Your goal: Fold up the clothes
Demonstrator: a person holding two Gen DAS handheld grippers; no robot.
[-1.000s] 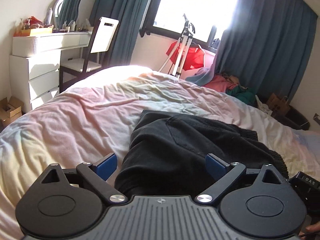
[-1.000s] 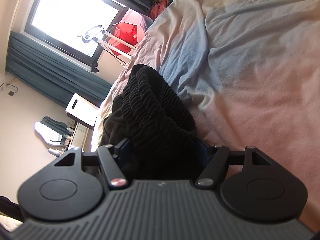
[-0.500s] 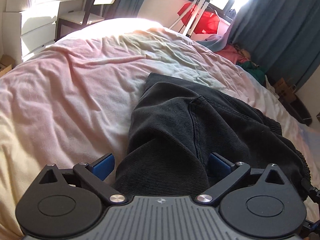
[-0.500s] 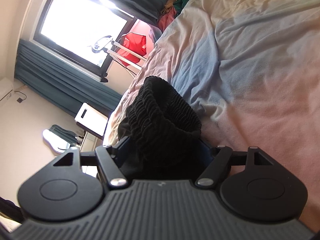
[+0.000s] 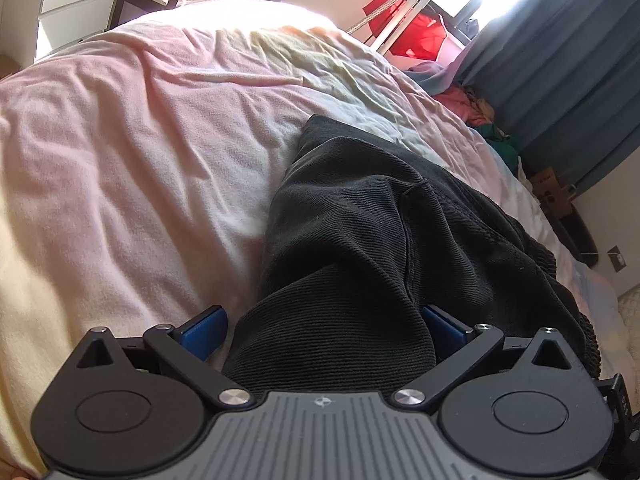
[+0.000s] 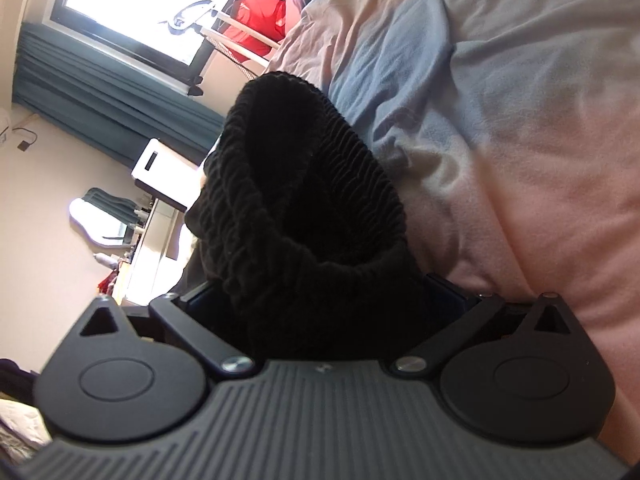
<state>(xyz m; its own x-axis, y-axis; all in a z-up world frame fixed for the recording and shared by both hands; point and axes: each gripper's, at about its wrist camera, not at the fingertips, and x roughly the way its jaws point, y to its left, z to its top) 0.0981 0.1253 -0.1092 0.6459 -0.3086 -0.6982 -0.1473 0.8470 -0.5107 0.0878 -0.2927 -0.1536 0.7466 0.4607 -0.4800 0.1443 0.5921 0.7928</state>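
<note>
Right now the black trousers (image 5: 384,248) lie on the bed (image 5: 132,160), long axis running away from our left gripper (image 5: 322,326) toward the window end. Left fingers (image 5: 204,326) are spread wide with cloth bunched between them; the left one stands clear of the fabric, so no pinch there. Right gripper (image 6: 320,304) has the ribbed waistband (image 6: 304,184) sitting between its fingers, which have just been opening to full width: released, not clamped. Both grippers are angled down at the near end of the garment.

Two close wrist views over the bed (image 5: 120,160), right one apparently rolled sideways; shared black garment (image 5: 380,240).
</note>
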